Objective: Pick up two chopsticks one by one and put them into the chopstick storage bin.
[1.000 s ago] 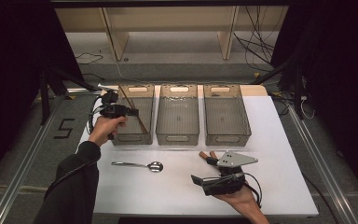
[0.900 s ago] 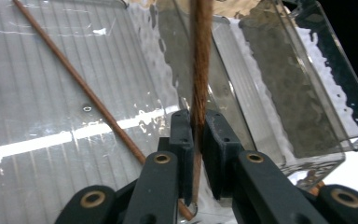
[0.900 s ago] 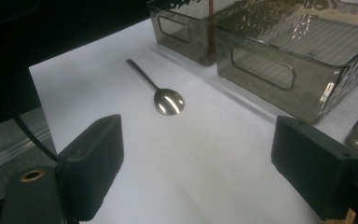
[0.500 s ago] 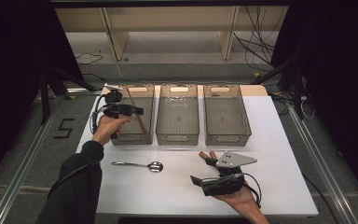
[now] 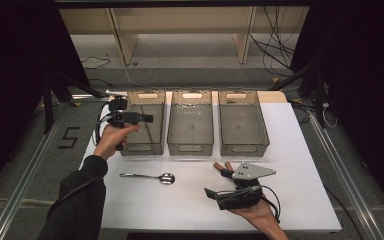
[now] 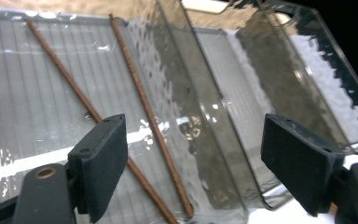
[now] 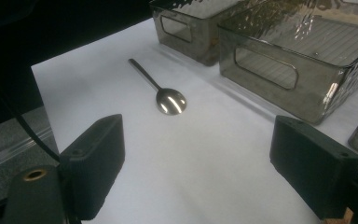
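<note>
1. Since the earlier frame, the left gripper [image 5: 147, 118] has lifted slightly over the left bin [image 5: 142, 125], and its jaws have just been opening; they now stand wide apart with nothing between the pads
2. Two brown chopsticks [image 6: 144, 114] lie loose on the ribbed floor of that left bin, running diagonally, just beyond and below the parted jaws in the left gripper view
3. Right gripper [image 5: 211, 194] rests low over the white table [image 5: 300, 165] near the front edge, held in the person's right hand [image 5: 252, 212], jaws spread with nothing in them
4. Spoon [image 5: 150, 176] lies flat on the table in front of the left bin, bowl toward the right gripper, well apart from both tools
5. Middle bin [image 5: 190, 122] and right bin [image 5: 242, 122] stand side by side beside the left one, in a row along the far side of the table
</note>
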